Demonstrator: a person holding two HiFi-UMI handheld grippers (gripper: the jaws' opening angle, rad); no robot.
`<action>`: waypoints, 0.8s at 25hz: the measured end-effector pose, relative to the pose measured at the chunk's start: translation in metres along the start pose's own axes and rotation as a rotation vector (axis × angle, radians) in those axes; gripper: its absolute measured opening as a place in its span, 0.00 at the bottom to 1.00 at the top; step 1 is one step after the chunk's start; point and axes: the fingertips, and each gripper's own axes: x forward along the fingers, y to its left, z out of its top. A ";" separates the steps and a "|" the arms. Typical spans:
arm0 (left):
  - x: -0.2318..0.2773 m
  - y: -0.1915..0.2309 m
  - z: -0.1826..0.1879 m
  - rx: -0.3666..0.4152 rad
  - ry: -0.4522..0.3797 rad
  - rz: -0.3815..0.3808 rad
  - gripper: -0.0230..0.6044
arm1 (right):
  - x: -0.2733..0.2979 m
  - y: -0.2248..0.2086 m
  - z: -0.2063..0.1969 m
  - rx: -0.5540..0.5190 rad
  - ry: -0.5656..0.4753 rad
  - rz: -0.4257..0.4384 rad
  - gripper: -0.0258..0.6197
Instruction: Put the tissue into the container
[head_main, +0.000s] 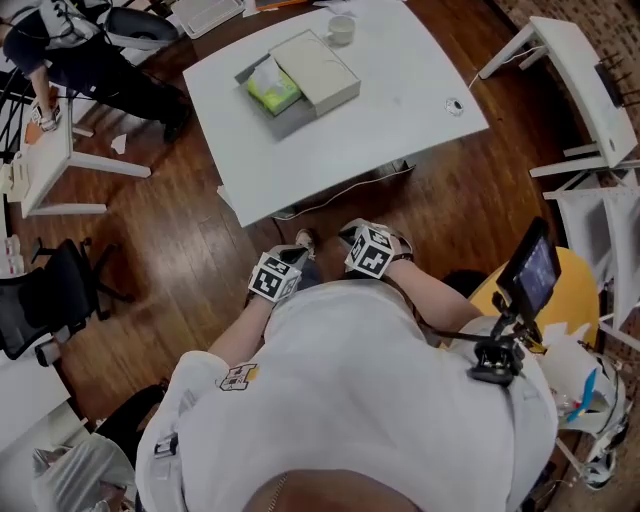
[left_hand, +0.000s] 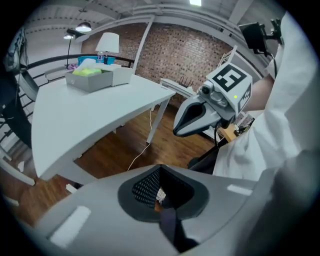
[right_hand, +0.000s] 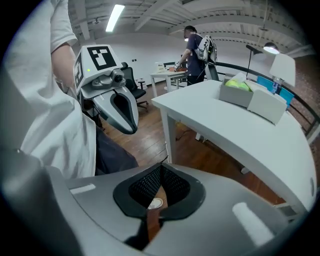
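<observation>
Up at the top of the head view, the tissue (head_main: 272, 88) sits in the container (head_main: 292, 118). Left gripper (left_hand: 161, 197) and right gripper (right_hand: 152, 200) are closed and empty. If they reach in closed, they might knock it out.

White table (head_main: 400, 110): bare top on the side facing the person (head_main: 350, 400) gives open passage; container (head_main: 300, 85) and cup (head_main: 341, 30) obstruct its far edge.
</observation>
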 end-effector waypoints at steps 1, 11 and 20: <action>0.003 -0.008 -0.005 -0.006 0.008 0.008 0.05 | 0.000 0.005 -0.007 -0.009 0.004 0.016 0.04; 0.001 -0.038 -0.022 -0.011 0.022 0.041 0.05 | -0.002 0.034 -0.022 -0.114 0.041 0.086 0.04; -0.004 -0.027 -0.012 0.029 -0.021 0.034 0.05 | 0.000 0.024 -0.006 -0.144 0.043 0.042 0.04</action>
